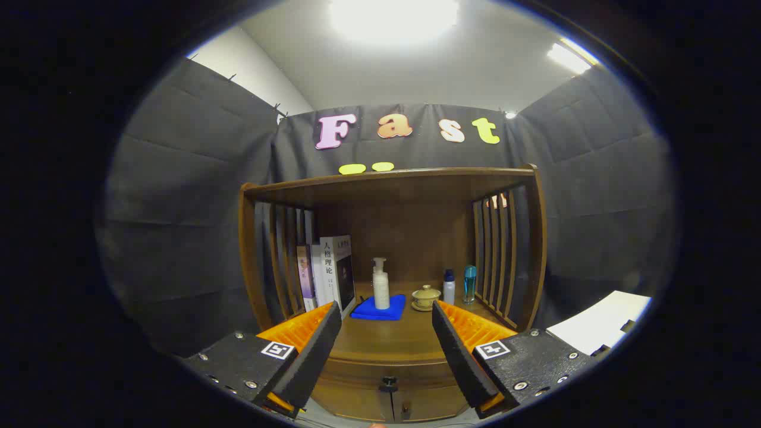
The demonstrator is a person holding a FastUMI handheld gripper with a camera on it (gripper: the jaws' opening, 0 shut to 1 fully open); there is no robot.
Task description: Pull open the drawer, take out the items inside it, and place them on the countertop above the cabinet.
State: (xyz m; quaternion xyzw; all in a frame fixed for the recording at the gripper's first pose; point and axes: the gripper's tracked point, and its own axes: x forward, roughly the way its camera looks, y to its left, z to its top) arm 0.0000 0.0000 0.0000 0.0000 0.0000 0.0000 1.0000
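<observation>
Black-cloth booth, wooden cabinet (392, 356) dead ahead: countertop (389, 336) carries books (330, 273), pump bottle (380, 284) on blue cloth (380, 309), lidded cup (425, 297), two small bottles (459, 285); drawer (389, 398) closed below, gripper (386, 345) jaws spread wide, holding nothing.

The drawer (389, 397) was a brown wooden front set just under the countertop (389, 339), and it sat fully closed, flush with the cabinet face. It had a small dark knob (389, 383) in the middle, which lay between the fingers and a bit below their tips. Couldn't see anything inside, since it was shut. The countertop was the same glossy brown wood, flat, running back under a shelf frame, with its front edge right above the drawer.
</observation>
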